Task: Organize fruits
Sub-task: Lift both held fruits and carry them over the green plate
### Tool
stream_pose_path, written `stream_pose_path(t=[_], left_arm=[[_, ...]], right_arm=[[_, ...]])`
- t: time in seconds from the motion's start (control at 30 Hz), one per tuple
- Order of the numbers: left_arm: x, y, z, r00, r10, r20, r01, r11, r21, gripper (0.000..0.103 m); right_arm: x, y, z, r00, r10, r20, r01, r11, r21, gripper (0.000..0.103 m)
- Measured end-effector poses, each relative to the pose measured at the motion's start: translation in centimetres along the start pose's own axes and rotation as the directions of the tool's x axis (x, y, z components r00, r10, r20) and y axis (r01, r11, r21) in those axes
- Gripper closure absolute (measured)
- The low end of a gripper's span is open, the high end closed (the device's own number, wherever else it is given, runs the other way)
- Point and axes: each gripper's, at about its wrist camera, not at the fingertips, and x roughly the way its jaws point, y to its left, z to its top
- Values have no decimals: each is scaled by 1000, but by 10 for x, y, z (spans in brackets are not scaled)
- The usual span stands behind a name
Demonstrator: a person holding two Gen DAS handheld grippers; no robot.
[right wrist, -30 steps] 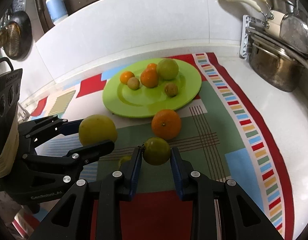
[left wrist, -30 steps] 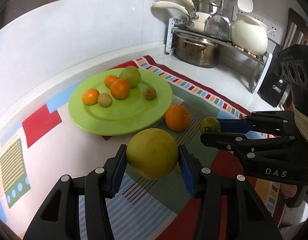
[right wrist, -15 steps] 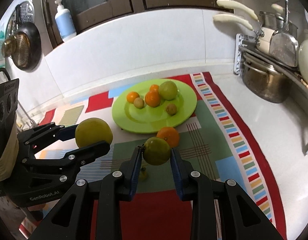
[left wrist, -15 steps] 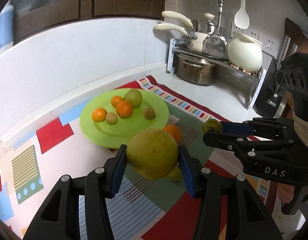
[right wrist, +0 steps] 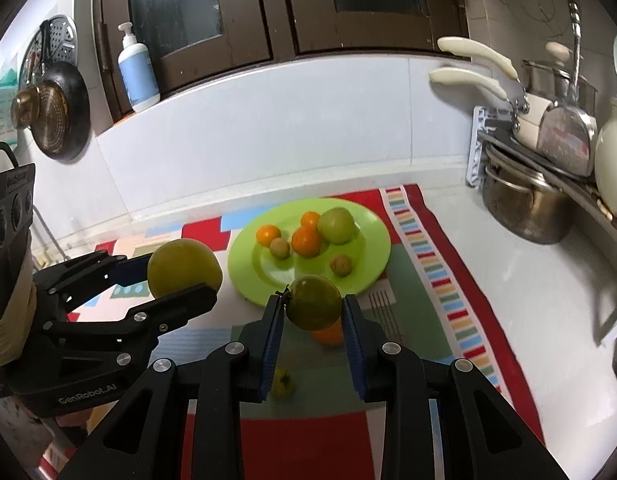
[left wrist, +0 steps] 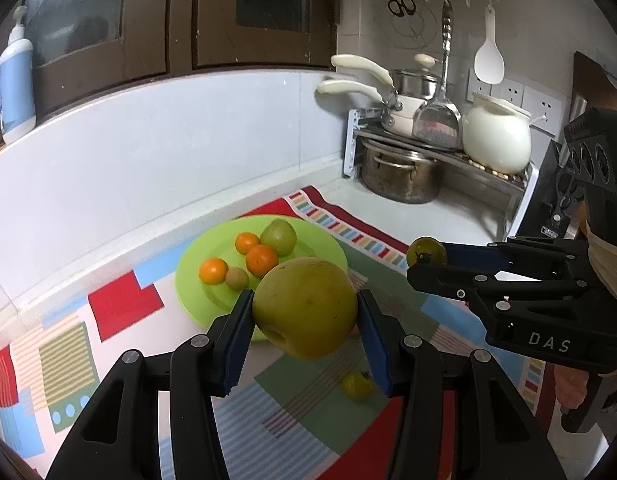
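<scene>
A kitchen counter under dark cabinets carries a patchwork mat (right wrist: 420, 280), and on it sits the green plate (right wrist: 372, 256) with small fruits. Above the mat, short of the plate, the left gripper (left wrist: 306, 314) clamps a large yellow-green fruit (left wrist: 304, 308) across its widest girth; it looks heavy, firm and smooth, so a grip off that middle line would likely let it roll out. Beside it, also short of the plate, the right gripper (right wrist: 313, 310) pinches a small green fruit (right wrist: 314, 302) with a stem, probably light and softer, calling for gentle pressure
</scene>
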Motion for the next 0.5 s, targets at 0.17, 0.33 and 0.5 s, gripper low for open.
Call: stream_pose_path(t=[0.17, 0.33, 0.5], left_arm=[[5, 2, 12, 1000, 16, 22, -16, 1000, -4, 53], [13, 6, 22, 999, 32, 32, -32, 999, -14, 53], [24, 10, 28, 998, 55, 33, -54, 998, -30, 53]], right_arm=[[5, -3, 14, 1000, 4, 22, -4, 1000, -14, 72], [12, -8, 30, 999, 8, 45, -7, 1000, -30, 72], [23, -14, 44, 998, 15, 64, -12, 999, -42, 72]])
